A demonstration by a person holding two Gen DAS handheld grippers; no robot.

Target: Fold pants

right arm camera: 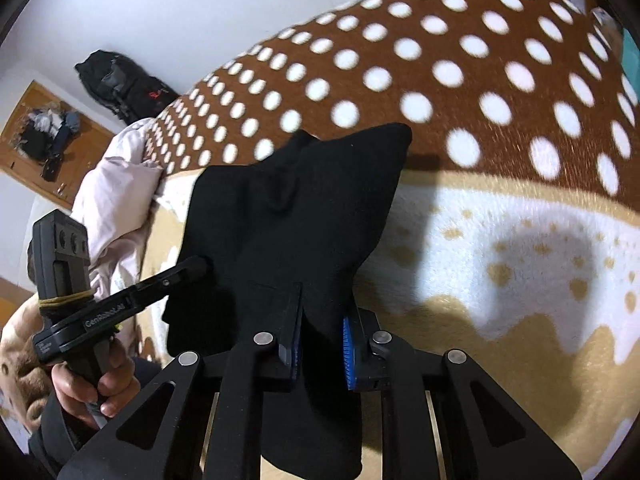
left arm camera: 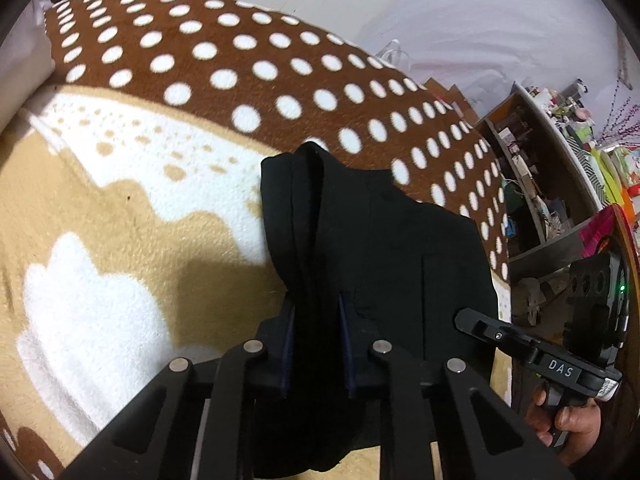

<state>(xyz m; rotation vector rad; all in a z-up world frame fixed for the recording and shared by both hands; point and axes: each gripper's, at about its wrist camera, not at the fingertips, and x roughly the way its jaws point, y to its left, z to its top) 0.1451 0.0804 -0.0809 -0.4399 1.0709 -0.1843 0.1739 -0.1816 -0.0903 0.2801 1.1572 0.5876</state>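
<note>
The black pants (left arm camera: pixel 380 240) hang bunched above a fleece blanket, held up by both grippers. My left gripper (left arm camera: pixel 318 344) is shut on a fold of the black cloth, which runs between its blue pads and drapes down below them. My right gripper (right arm camera: pixel 320 344) is shut on another part of the pants (right arm camera: pixel 296 216), with cloth between its blue pads. In the left wrist view the right gripper (left arm camera: pixel 464 318) reaches into the cloth from the right. In the right wrist view the left gripper (right arm camera: pixel 200 266) reaches in from the left.
A brown blanket with white dots (left arm camera: pixel 240 68) and a tan and white part (left arm camera: pixel 92 216) covers the bed. A cluttered shelf (left arm camera: pixel 552 168) stands to the right. A pale pink quilt (right arm camera: pixel 116 204), a black backpack (right arm camera: pixel 120 84) and a wooden door (right arm camera: pixel 40 144) are at the left.
</note>
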